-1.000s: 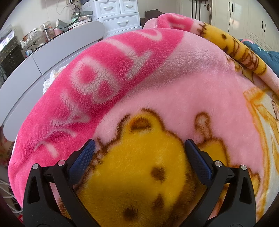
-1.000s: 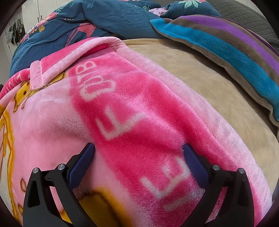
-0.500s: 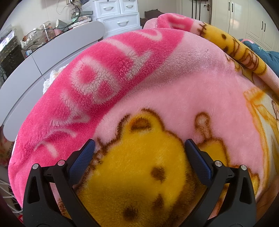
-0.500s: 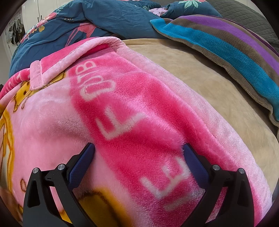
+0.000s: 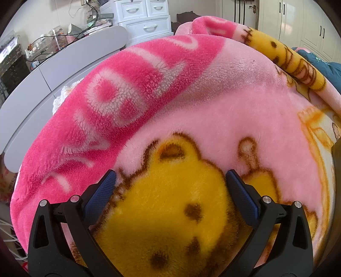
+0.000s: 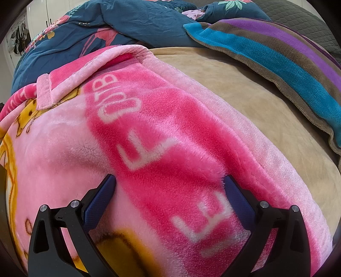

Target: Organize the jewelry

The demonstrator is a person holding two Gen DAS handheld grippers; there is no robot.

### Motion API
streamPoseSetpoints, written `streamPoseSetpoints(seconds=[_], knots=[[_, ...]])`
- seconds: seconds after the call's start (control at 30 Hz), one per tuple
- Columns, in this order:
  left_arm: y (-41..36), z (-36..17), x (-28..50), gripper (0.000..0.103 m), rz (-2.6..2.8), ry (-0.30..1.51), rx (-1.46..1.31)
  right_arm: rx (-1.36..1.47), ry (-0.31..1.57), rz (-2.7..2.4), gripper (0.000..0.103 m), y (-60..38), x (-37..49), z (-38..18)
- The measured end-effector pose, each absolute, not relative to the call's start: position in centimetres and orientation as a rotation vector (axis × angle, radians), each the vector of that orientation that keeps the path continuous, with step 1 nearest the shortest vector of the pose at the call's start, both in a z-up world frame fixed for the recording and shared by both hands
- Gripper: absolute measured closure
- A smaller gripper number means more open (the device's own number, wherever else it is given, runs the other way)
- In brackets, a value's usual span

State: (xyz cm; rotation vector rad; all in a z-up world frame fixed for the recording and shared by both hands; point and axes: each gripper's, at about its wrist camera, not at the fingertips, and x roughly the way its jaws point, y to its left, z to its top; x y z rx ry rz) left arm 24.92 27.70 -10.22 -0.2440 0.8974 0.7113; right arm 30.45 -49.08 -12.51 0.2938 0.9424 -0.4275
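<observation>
Two Grippers Spread Wide Over a Pink Fleece Blanket

Both tools sit low against bedding, and neither holds anything. On the left wrist view, the left gripper (image 5: 170, 183) has its jaws spread far apart over the pink blanket (image 5: 223, 106), framing a yellow bear face (image 5: 170, 208) printed on the fleece. A band of deeper pink with pale lettering runs along the left of the blanket. Far left stands a grey curved desk (image 5: 64, 61) cluttered with cables and small items, and beyond it a white drawer unit (image 5: 145, 19). White wardrobe doors (image 5: 309, 25) fill the far right.

On the right wrist view, the right gripper (image 6: 169, 187) is likewise spread wide and empty above the same blanket, over the lettered band. To its right lies a tan sheet (image 6: 245, 89), then a striped blanket (image 6: 277, 55) in purple, brown and blue. A dark blue floral quilt (image 6: 110, 27) is bunched at the far side.

No jewelry can be seen in either view
</observation>
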Motion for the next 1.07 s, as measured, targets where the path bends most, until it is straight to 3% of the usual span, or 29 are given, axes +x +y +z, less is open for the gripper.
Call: streamPoseSetpoints(seconds=[1.07], knots=[[27.31,-10.37,24.49,0.008,0.708,0.88,-0.24,0.293,0.942,-0.428,0.004,-48.98,30.54,-12.52]])
